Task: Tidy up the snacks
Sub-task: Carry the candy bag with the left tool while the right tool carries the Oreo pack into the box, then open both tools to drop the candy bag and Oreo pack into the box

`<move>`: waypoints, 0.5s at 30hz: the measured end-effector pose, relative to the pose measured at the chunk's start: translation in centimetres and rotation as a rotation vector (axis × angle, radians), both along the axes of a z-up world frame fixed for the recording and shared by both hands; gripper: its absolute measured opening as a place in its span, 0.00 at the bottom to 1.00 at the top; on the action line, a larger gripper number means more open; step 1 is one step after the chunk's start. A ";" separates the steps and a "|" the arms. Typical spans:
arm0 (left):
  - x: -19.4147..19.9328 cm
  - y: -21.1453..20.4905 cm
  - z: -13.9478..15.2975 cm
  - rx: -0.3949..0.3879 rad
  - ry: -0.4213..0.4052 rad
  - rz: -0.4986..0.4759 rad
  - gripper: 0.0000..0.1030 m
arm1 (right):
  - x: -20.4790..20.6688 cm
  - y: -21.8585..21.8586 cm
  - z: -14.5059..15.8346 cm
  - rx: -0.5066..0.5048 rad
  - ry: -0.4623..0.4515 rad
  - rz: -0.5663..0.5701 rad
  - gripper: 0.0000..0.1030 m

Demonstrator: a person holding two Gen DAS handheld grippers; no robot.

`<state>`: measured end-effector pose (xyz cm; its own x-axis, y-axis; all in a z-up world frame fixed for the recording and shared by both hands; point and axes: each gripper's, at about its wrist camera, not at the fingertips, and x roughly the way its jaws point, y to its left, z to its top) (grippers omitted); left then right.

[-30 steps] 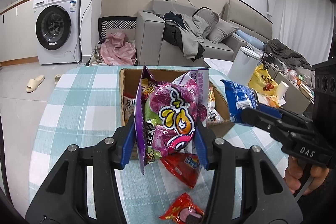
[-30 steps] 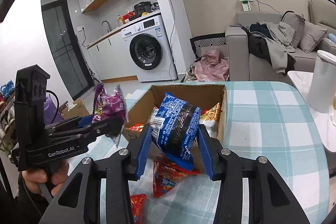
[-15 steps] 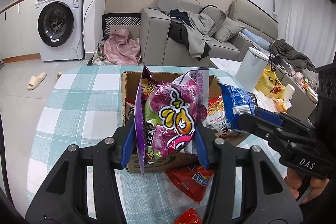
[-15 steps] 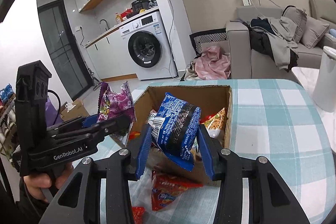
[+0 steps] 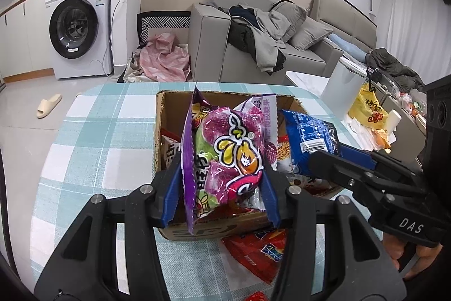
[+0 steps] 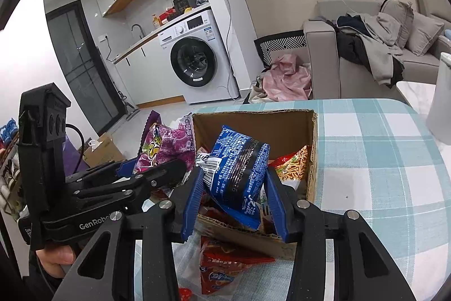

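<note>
My left gripper is shut on a purple candy bag and holds it over the near part of an open cardboard box. My right gripper is shut on a blue snack packet, over the same box, which holds several snack packs. The blue packet and right gripper show at the right of the left wrist view. The purple bag and left gripper show at the left of the right wrist view.
A red snack bag lies on the checked tablecloth just in front of the box, also in the right wrist view. A small red wrapper lies nearer. A white canister stands at the table's right.
Both grippers have moved forward with their bags, from in front of the box to over its opening. The red bag on the cloth has slid toward the bottom of both views.
</note>
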<state>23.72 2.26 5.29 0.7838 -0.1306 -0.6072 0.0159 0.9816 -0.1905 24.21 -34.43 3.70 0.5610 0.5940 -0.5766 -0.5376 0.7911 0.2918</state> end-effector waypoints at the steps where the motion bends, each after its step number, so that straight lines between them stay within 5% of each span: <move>1: 0.2 -0.1 -0.1 0.004 -0.003 -0.003 0.45 | 0.1 -0.1 0.0 -0.002 -0.002 -0.003 0.43; 15: 2.5 -1.1 -1.7 0.035 0.038 0.009 0.46 | 1.0 -0.3 -0.3 -0.024 -0.014 -0.021 0.45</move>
<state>26.21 1.14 3.56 0.7611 -0.1016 -0.6406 0.0000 0.9877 -0.1566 25.25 -34.71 3.40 0.5812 0.5685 -0.5822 -0.5250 0.8086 0.2655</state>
